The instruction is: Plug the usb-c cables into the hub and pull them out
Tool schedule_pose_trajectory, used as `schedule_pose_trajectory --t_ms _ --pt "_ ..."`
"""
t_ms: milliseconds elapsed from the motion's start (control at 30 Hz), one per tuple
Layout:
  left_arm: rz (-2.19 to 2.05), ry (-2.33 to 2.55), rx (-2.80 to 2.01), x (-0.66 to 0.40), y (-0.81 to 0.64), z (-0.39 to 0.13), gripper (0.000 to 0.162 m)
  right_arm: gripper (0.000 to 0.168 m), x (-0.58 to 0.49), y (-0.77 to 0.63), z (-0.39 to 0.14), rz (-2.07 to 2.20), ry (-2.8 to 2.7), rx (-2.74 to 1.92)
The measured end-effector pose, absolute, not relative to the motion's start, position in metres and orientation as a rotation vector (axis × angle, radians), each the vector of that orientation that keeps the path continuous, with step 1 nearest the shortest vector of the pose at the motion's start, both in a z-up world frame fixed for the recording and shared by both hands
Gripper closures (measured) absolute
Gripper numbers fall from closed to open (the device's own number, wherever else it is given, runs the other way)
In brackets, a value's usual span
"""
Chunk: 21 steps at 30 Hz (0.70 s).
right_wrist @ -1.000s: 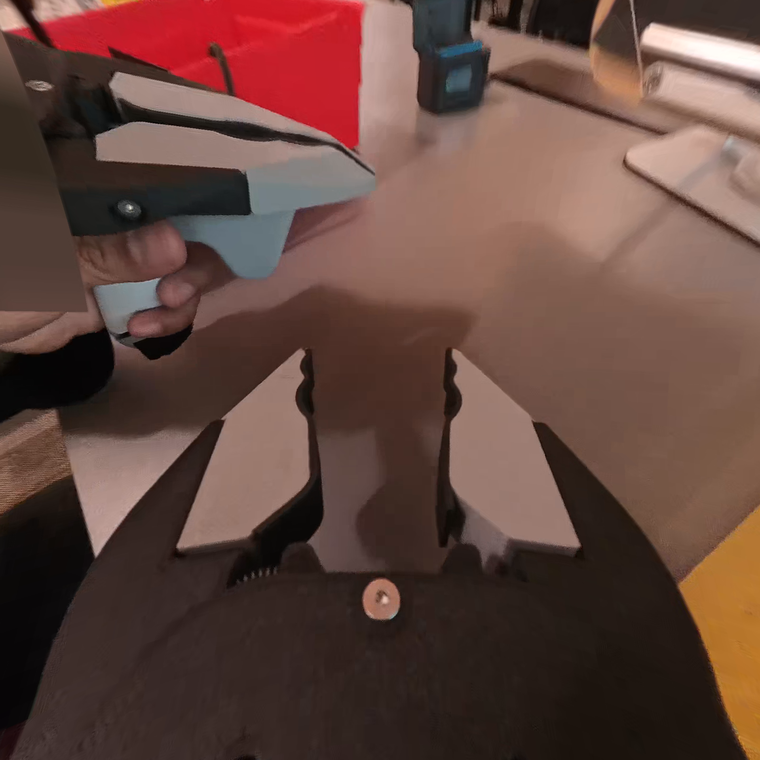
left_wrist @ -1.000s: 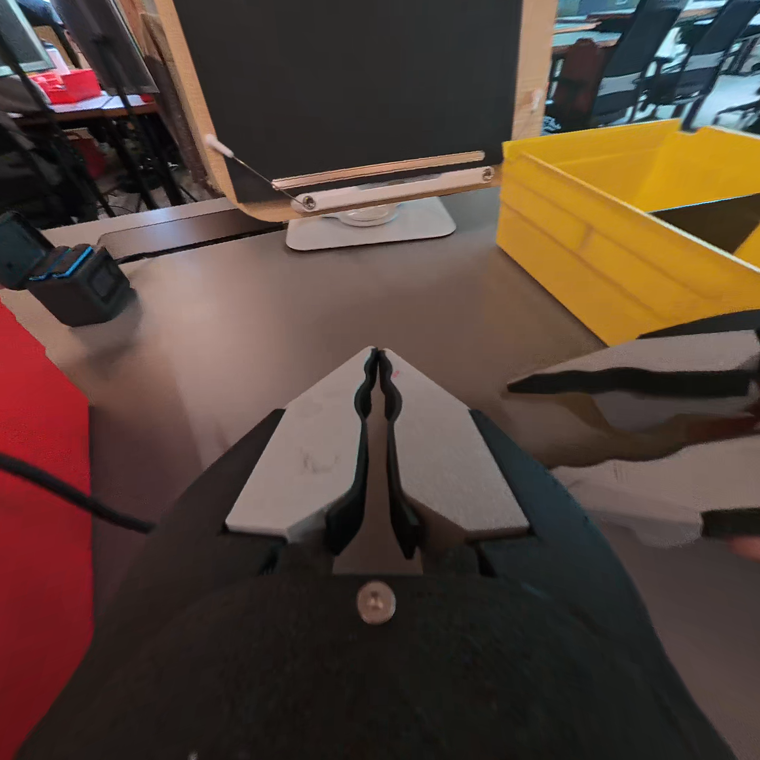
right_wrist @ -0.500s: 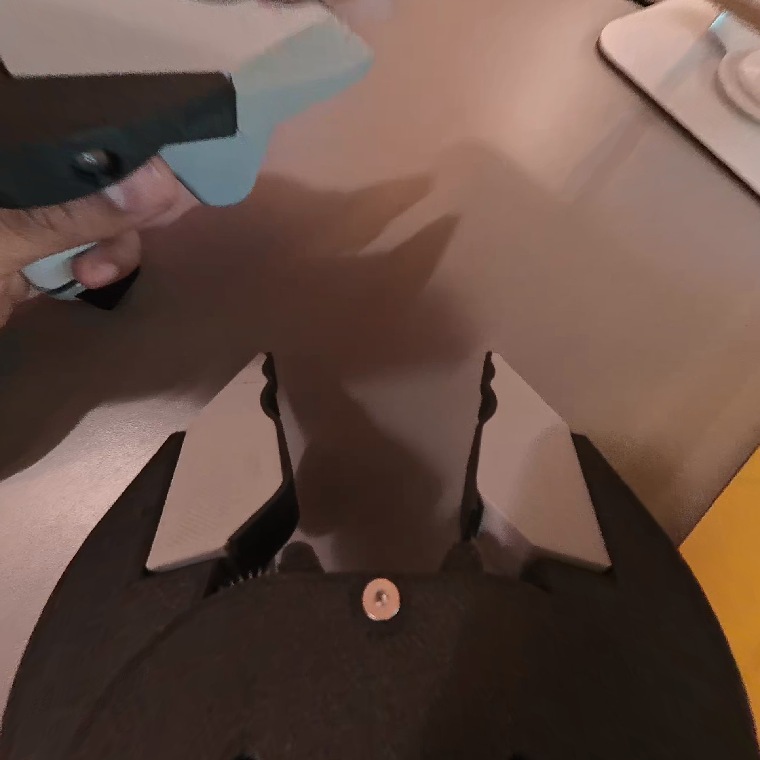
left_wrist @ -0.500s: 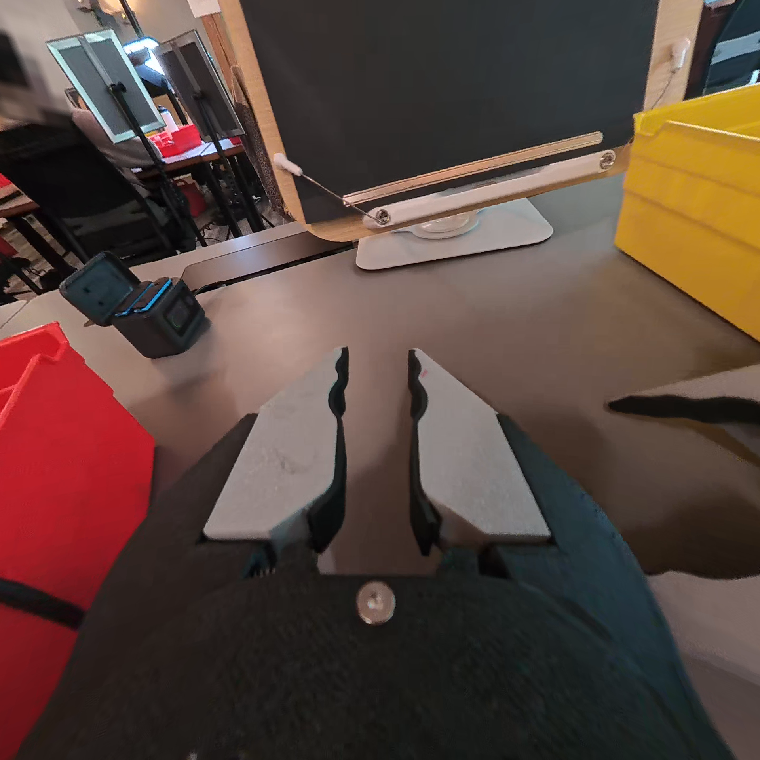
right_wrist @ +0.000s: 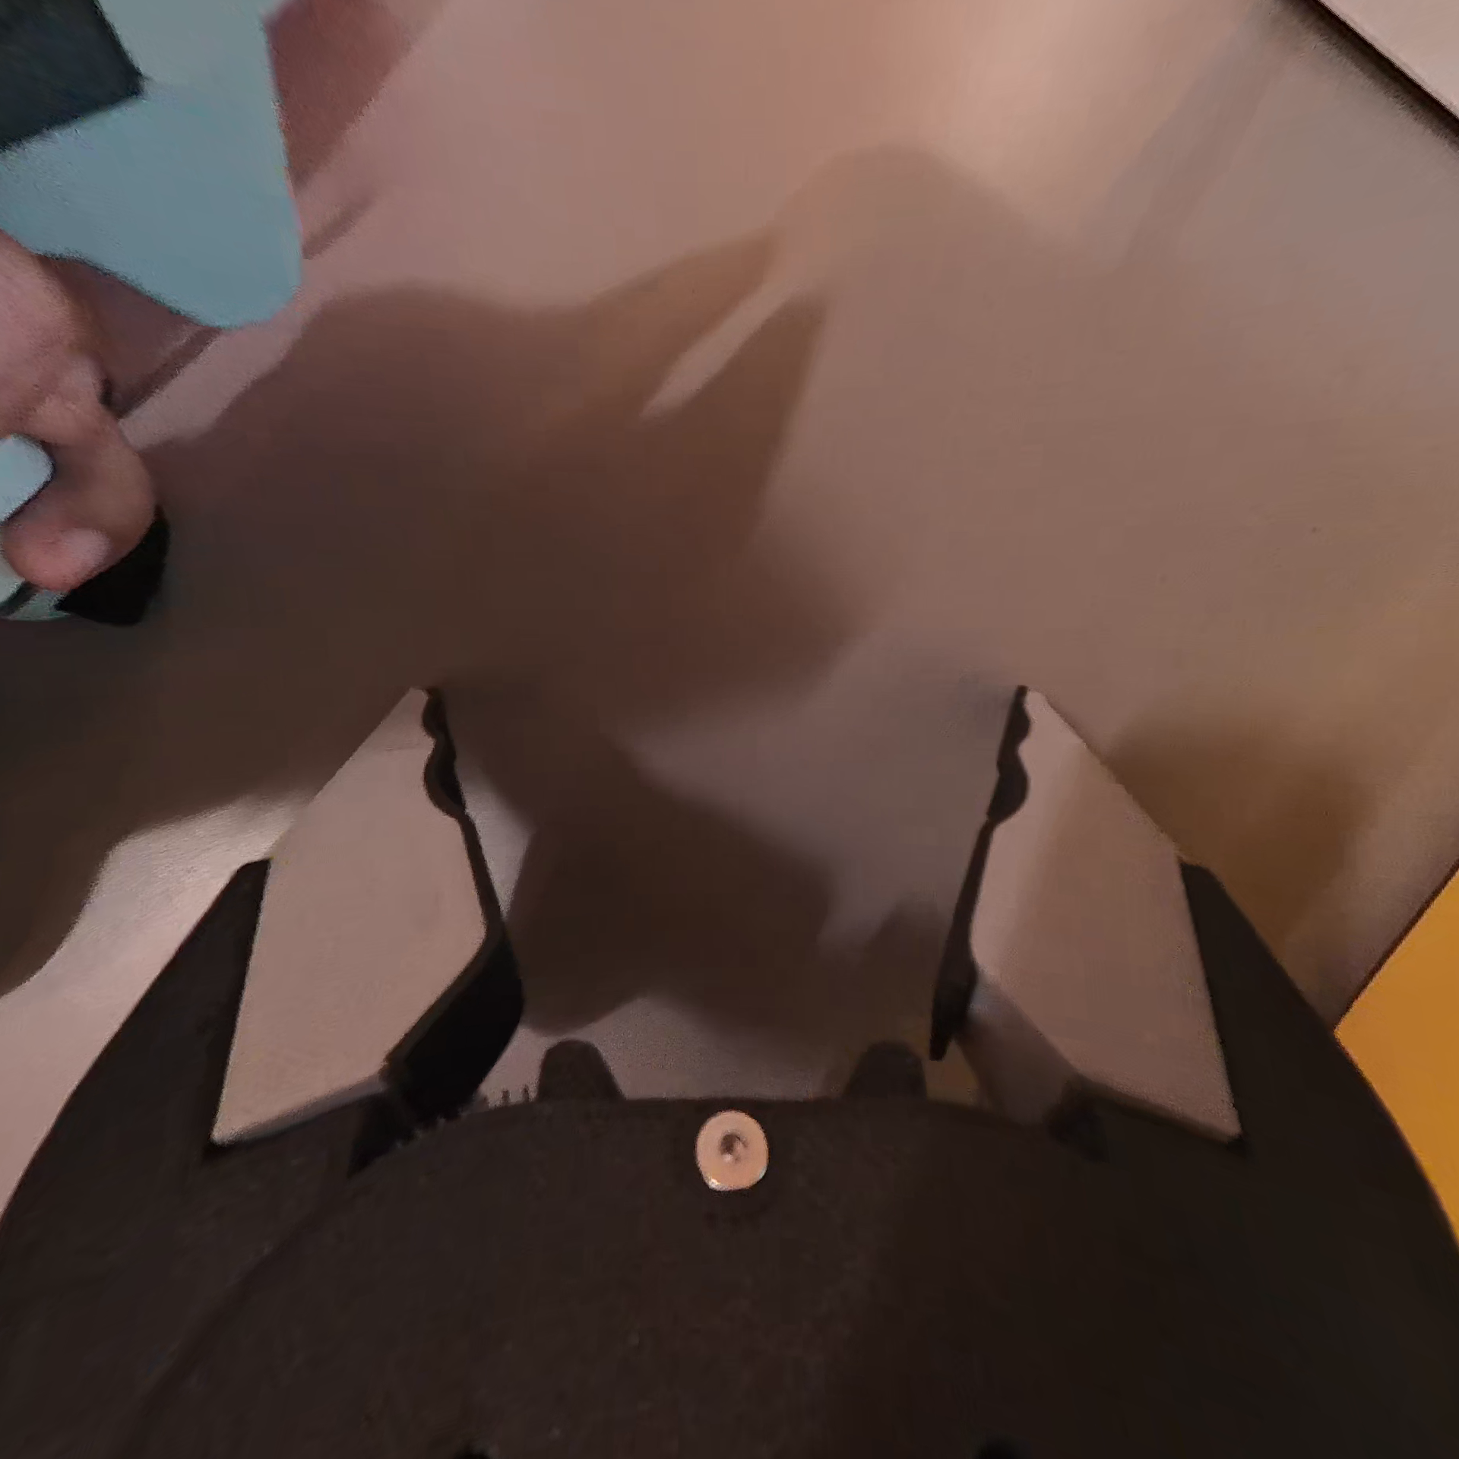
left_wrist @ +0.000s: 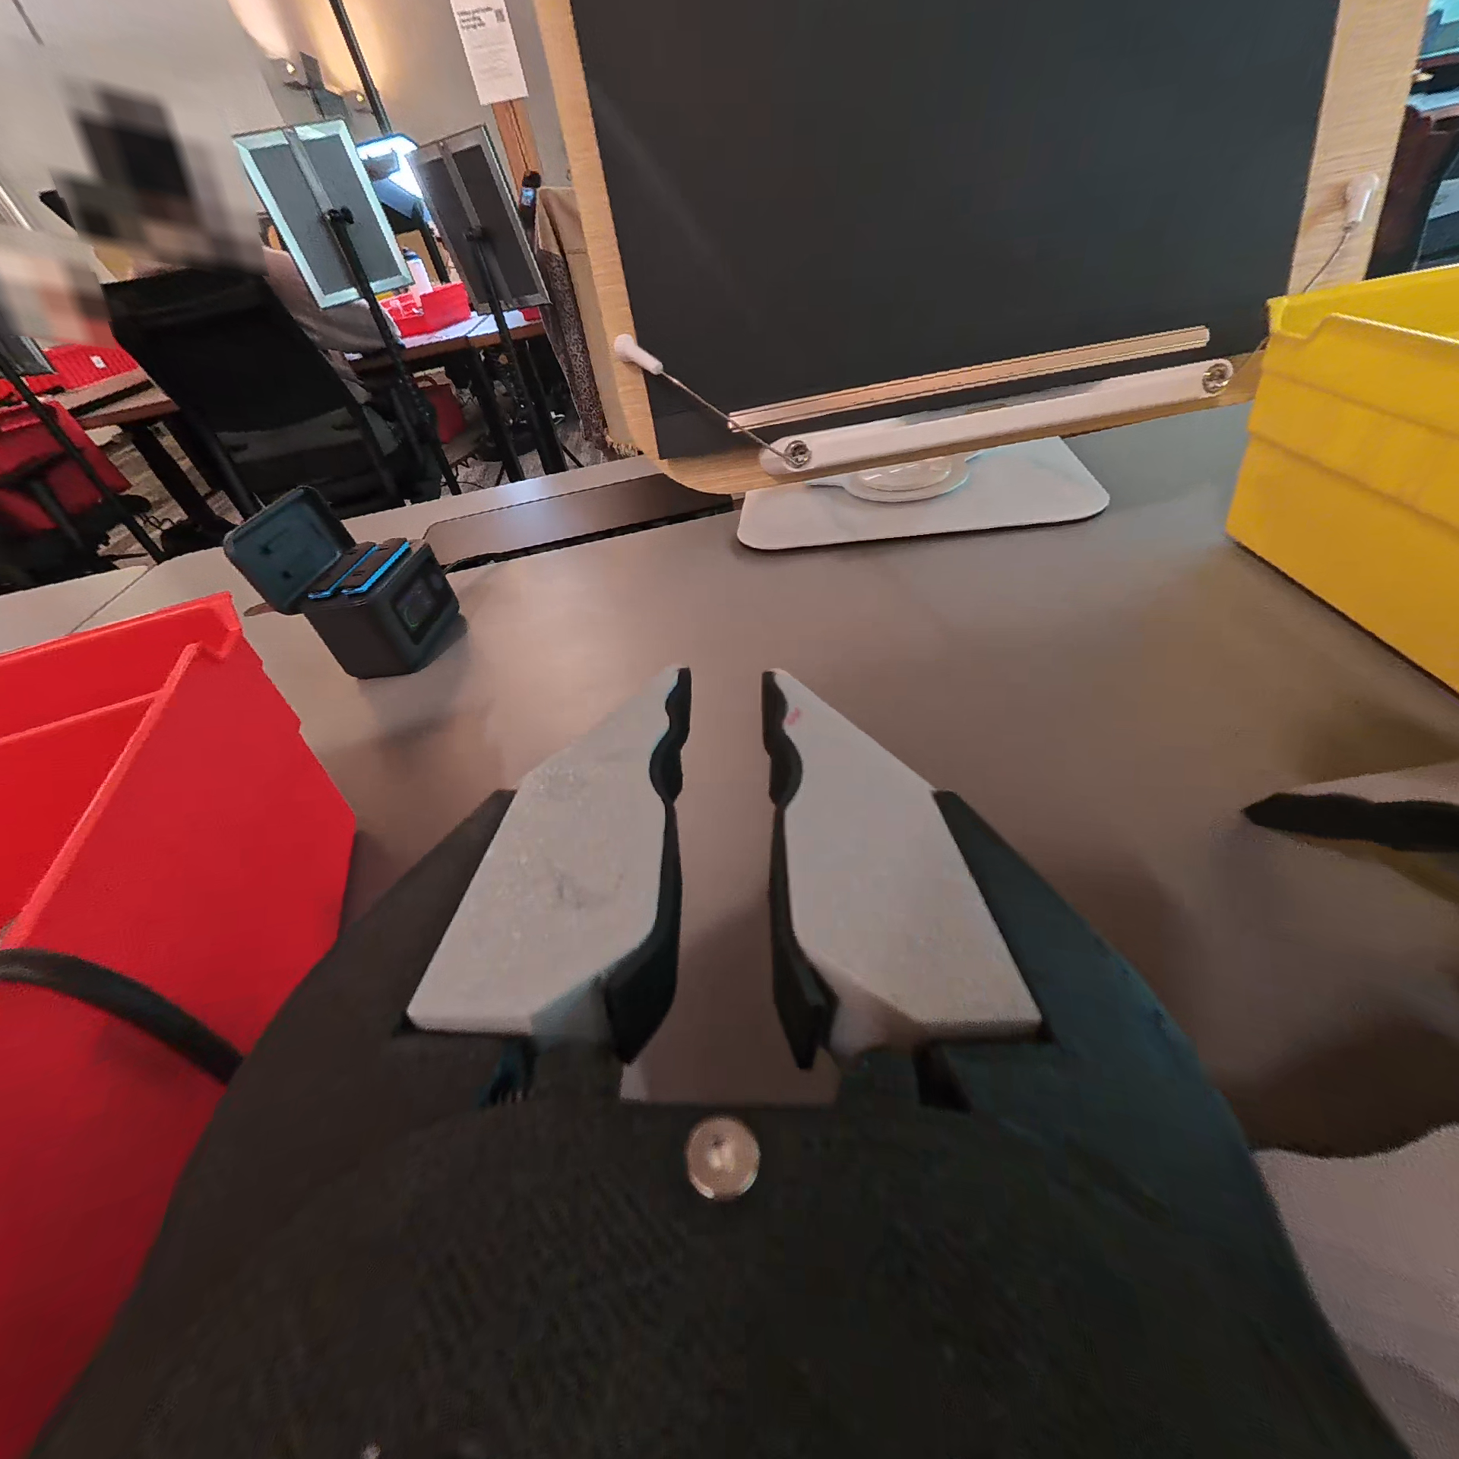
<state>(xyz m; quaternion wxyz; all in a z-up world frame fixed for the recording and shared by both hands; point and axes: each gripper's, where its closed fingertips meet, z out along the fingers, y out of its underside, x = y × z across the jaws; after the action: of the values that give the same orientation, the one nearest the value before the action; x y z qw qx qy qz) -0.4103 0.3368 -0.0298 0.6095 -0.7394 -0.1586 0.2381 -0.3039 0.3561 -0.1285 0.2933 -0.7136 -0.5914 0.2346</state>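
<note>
Over the grey table (left_wrist: 908, 631), between a red bin (left_wrist: 158, 789) and a yellow bin (left_wrist: 1358, 489), the left gripper (left_wrist: 725, 687) and right gripper (right_wrist: 725, 703) both hang parted, empty. No cable or hub can be made out.

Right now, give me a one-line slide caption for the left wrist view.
Left tongs open and empty above the grey tabletop, between a red plastic bin and a yellow plastic bin.

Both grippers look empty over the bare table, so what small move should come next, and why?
Probably swing the left gripper toward the red bin, where a black cable shows. The right gripper is open too, over bare table. No hub is in view.
</note>
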Motion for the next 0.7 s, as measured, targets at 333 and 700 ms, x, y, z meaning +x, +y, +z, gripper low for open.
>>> schedule_pose_trajectory --t_ms 333,700 --pt "0.690 -0.375 -1.671 -0.4081 0.3349 -0.0238 0.162 0.018 -0.3043 0.3538 -0.1317 0.618 -1.609 -1.904" --pt "0.728 -0.361 -1.665 -0.4056 0.3344 -0.0225 0.162 0.015 -0.3049 0.3524 -0.1324 0.619 -1.623 -1.901"
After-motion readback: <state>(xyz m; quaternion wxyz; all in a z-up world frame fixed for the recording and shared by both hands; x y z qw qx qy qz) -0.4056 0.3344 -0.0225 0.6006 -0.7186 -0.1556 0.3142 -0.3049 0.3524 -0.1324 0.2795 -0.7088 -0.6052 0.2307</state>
